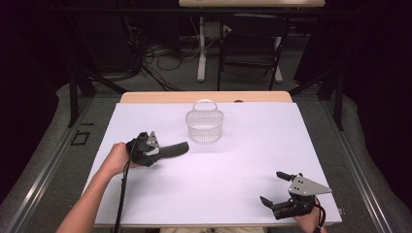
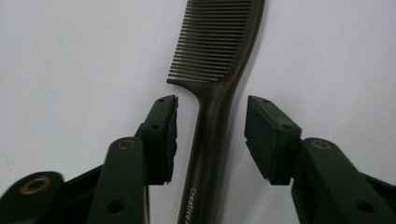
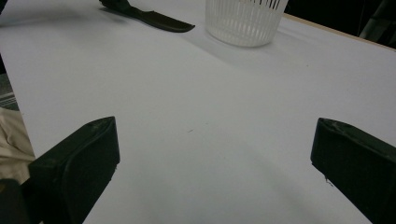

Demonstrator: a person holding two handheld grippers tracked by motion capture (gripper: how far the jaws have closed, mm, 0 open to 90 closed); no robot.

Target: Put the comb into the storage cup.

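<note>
A dark brown comb lies flat on the white table sheet, its teeth end pointing away from my left gripper. The comb's handle runs between the two jaws, with a gap showing on each side, so the pads do not press on it. In the high view the comb sticks out to the right of the left gripper, just left of a white slatted basket. My right gripper rests near the front right edge, jaws wide apart with nothing between them.
The basket stands upright at the middle back of the sheet with its handle up. The wooden table edge runs behind it. Beyond are a chair, cables and dark floor.
</note>
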